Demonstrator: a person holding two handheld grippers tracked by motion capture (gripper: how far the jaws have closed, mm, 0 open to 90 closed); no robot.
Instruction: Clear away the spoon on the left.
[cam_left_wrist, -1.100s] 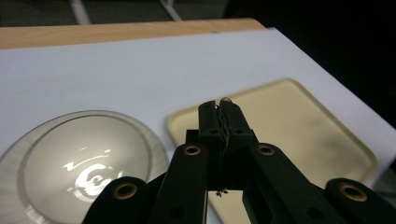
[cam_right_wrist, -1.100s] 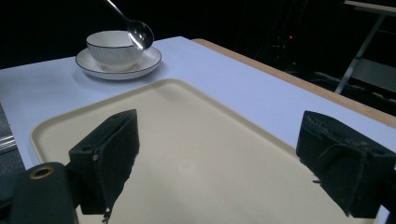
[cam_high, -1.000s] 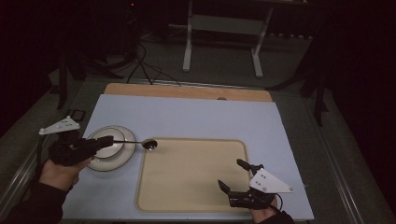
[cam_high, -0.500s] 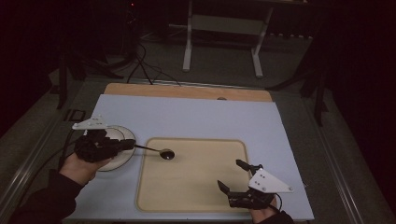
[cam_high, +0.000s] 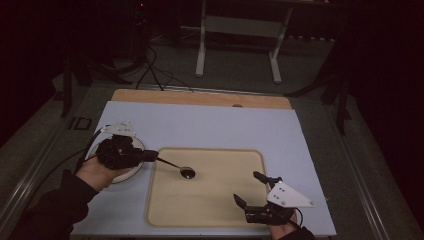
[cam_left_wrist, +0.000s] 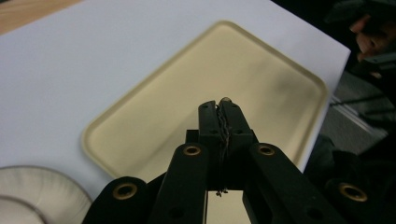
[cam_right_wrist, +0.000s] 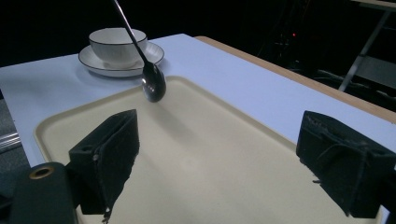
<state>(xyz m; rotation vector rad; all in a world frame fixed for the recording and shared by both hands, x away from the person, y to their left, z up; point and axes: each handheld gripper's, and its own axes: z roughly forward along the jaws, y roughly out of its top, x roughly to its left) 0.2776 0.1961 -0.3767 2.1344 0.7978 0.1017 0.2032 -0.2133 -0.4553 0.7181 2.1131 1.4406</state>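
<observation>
My left gripper (cam_high: 148, 156) is shut on the handle of a dark metal spoon (cam_high: 186, 172), and the spoon's bowl hangs over the left part of a beige tray (cam_high: 215, 210). In the left gripper view the jaws (cam_left_wrist: 220, 105) are pressed together over that tray (cam_left_wrist: 261, 74), with a thin strip of handle between the pads. My right gripper (cam_high: 247, 187) rests open at the tray's near right corner. Its view shows nothing between the wide pads (cam_right_wrist: 107, 158), and the spoon (cam_right_wrist: 153, 85) hangs tilted, bowl down, above the tray (cam_right_wrist: 224, 126).
A white bowl (cam_right_wrist: 116, 43) sits on a white saucer (cam_right_wrist: 91, 59) on the pale blue mat (cam_high: 210, 125), left of the tray and under my left hand. A wooden strip (cam_high: 200, 97) runs along the mat's far edge, with a dark floor and a stand beyond it.
My left gripper has carried the spoon to the right, from above the saucer out over the tray's left part. The right gripper has stayed where it was, still open.
</observation>
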